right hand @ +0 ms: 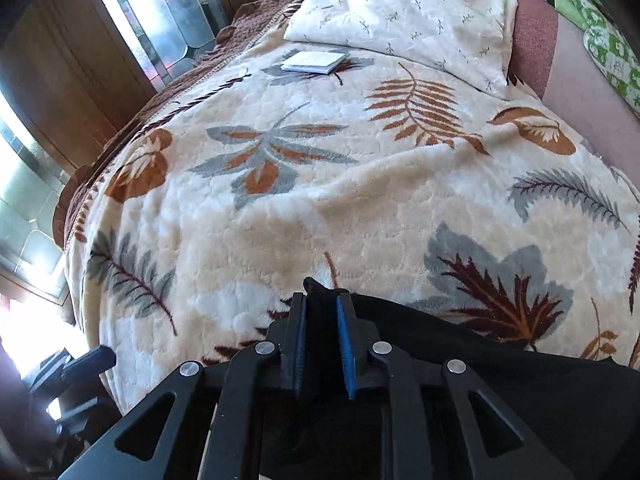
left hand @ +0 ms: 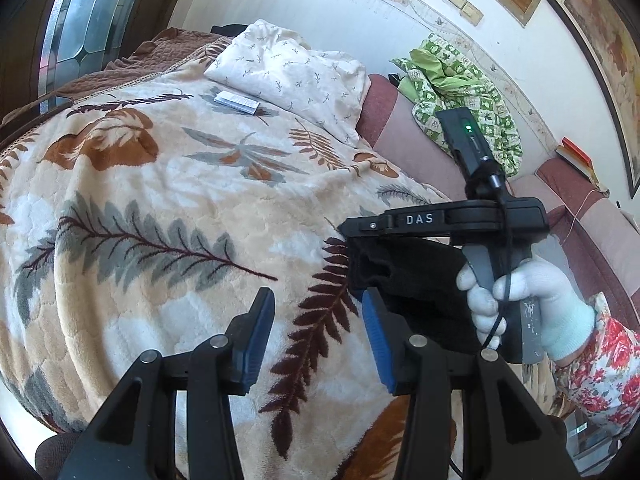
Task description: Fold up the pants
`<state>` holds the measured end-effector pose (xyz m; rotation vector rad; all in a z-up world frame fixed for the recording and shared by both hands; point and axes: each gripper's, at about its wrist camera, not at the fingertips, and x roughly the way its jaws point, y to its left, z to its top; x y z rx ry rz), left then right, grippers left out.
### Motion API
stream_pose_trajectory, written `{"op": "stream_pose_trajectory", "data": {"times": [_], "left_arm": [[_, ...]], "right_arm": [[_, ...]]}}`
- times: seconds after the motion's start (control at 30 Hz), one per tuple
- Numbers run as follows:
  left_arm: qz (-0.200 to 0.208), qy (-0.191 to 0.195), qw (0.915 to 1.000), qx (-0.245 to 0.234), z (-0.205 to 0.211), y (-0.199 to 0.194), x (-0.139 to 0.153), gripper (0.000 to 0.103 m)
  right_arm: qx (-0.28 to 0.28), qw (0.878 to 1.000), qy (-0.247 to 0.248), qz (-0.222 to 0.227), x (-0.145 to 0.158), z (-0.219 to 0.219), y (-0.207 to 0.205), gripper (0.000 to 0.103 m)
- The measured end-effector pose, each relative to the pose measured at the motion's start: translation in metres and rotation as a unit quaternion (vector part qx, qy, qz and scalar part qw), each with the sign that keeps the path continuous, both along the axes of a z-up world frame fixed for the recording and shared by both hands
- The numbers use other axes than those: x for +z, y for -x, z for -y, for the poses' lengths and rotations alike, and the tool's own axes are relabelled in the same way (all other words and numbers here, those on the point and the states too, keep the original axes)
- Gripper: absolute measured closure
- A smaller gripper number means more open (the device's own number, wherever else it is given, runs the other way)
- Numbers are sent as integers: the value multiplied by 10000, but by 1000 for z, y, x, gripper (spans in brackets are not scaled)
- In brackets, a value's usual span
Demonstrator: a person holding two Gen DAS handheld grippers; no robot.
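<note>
The right gripper has its jaws pinched narrow on a bunch of the black pants, which trail off toward the near right edge of the bed. The left gripper hangs just beside that hold, jaws wide and empty, above the leaf-patterned blanket. Held at one point only, the cloth could slide out or drop in a heap. Farther off lie a small booklet and a pillow at the far edge.

Cream plush blanket patterned with rust, grey and maroon leaves, black fabric pants, white pillow with small grey sprigs, green-and-white printed cloth (crumpled), red-rose floral sleeve, white knit glove
</note>
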<state>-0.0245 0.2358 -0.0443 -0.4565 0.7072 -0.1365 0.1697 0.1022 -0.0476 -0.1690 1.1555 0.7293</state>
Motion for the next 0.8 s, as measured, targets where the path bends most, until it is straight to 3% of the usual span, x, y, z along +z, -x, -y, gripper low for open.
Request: {"op": "stream_pose_trajectory", "data": {"times": [0.1, 0.2, 0.33, 0.5, 0.6, 0.67, 0.8], "left_arm": [[-19, -60, 10000, -1, 2, 0, 1, 58], [-7, -49, 10000, 23, 1, -1, 5, 58], [78, 14, 10000, -59, 10, -13, 20, 54], [138, -235, 9986, -446, 54, -49, 37, 50], [-15, -487, 9960, -754, 95, -76, 31, 50], [-349, -742, 9930, -846, 119, -94, 16, 50], [-1018, -1930, 9731, -737, 145, -106, -22, 50]], "right_arm": [[-59, 9997, -240, -76, 3, -3, -1, 57], [-172, 9981, -496, 321, 33, 9, 8, 55], [-469, 9942, 15, 964, 48, 54, 30, 55], [-1101, 9872, 651, 956, 12, 132, 53, 55], [-1379, 9831, 877, 827, -10, 165, 63, 55], [-1528, 9827, 808, 671, -20, 182, 67, 55], [-1577, 9830, 758, 564, -28, 197, 79, 55]]}}
